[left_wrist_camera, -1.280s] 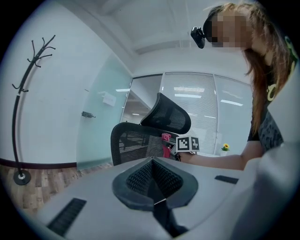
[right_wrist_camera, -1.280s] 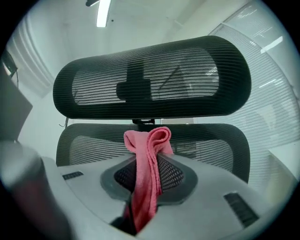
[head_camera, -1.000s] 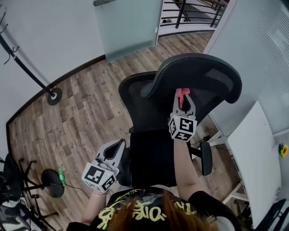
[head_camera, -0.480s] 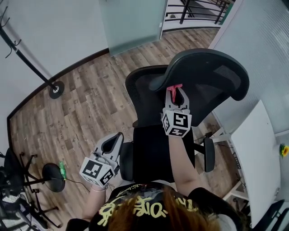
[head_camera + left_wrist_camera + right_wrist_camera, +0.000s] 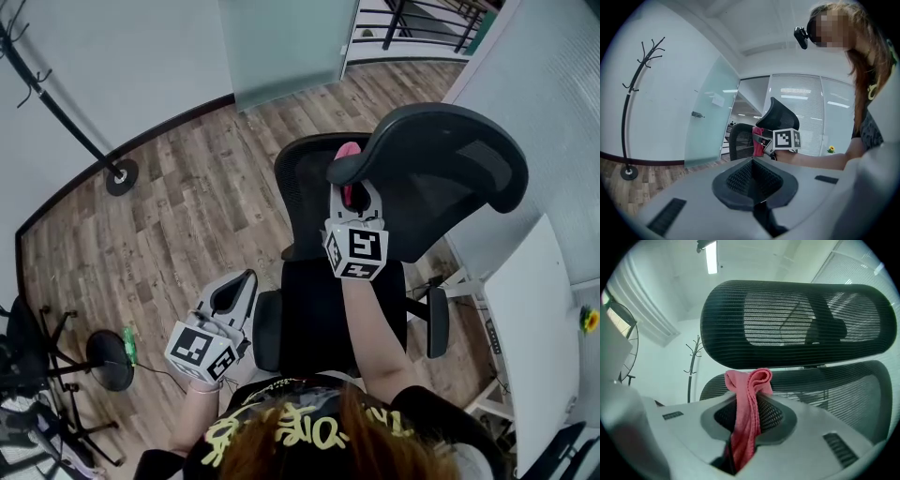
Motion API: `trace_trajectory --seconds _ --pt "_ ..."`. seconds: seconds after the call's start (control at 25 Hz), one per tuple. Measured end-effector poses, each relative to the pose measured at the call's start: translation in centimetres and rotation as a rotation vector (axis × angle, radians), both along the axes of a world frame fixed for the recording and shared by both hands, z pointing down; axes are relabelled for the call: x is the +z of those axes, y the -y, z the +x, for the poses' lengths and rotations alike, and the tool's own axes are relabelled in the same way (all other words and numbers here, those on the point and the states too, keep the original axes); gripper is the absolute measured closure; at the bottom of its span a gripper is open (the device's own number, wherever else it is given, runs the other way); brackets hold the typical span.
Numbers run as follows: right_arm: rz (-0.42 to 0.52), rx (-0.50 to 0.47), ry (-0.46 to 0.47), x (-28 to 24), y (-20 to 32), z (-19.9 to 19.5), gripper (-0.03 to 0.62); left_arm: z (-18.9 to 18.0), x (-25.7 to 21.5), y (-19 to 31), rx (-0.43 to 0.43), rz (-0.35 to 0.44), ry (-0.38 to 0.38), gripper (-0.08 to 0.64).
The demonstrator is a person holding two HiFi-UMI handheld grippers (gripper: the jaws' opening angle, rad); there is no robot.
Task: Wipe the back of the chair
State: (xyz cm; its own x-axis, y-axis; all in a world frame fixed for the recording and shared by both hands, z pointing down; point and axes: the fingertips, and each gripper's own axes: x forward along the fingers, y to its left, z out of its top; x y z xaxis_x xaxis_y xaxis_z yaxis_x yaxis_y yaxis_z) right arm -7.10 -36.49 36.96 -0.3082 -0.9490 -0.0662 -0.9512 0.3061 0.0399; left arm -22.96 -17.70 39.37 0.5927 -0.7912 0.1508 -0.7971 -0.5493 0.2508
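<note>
Head view | wood-plank floor (image 5: pixel 187 216) | coat stand (image 5: pixel 121 175) by white wall (image 5: pixel 122 66) | chair (image 5: pixel 314 309) mid-room

The head view looks steeply down from above the person onto the chair (image 5: pixel 302 192) and floor (image 5: pixel 187 206). The left gripper view faces level across at the chair from beside the seat. The right gripper view points upward, close beneath the headrest (image 5: pixel 797 322). All three views share the headrest and the coat stand (image 5: pixel 629 92).
</note>
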Motion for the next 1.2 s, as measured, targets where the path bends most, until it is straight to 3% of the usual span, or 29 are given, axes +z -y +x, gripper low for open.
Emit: trace_trajectory --seconds 0.84,1.2 --pt "0.020 -0.204 -0.030 0.5 -1.7 -9.6 0.525 -2.0 0.6 -0.5 -0.043 0.000 -0.007 0.569" --pt "-0.032 -0.321 -0.005 1.0 -2.3 -12.5 0.525 -2.3 0.5 -0.7 -0.022 0.006 0.002 0.569"
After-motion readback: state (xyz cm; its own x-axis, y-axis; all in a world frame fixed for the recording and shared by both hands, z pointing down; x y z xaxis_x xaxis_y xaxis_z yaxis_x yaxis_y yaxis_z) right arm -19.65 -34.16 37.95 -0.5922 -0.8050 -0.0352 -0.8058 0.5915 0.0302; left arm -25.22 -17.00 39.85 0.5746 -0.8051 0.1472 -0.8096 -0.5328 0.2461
